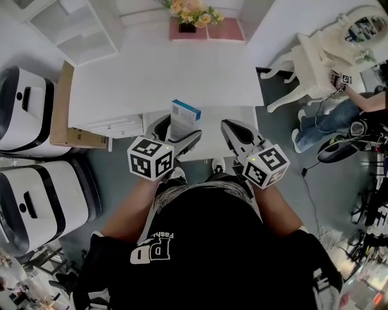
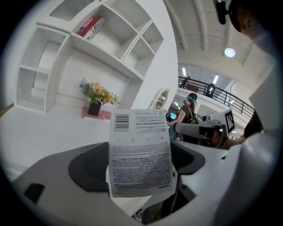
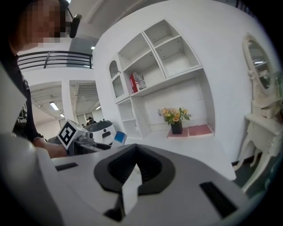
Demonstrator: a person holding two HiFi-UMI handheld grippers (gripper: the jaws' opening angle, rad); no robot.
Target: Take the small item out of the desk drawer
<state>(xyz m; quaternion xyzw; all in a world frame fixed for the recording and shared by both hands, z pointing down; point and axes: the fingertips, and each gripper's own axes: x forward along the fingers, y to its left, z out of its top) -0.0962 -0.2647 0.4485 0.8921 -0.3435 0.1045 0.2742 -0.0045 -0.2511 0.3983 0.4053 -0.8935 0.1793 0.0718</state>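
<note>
A small white box with a blue end (image 1: 183, 118) stands upright between the fingers of my left gripper (image 1: 176, 128), just in front of the white desk (image 1: 163, 72). The left gripper view shows its printed back and barcode (image 2: 139, 152), with both dark pads pressed to its sides. Beneath the grippers a white drawer (image 1: 212, 138) appears pulled out from the desk's front edge. Beside the box on the right, my right gripper (image 1: 230, 128) is shut and holds nothing. In its own view, my right gripper (image 3: 131, 187) has its pads together with only a thin white slit between them.
A flower pot (image 1: 191, 12) on a pink mat sits at the desk's back. A cardboard sheet (image 1: 60, 109) and white rounded machines (image 1: 24, 109) stand to the left. A white dressing table (image 1: 321, 54) and a seated person (image 1: 339, 115) are to the right. White shelves (image 1: 73, 27) are at the back left.
</note>
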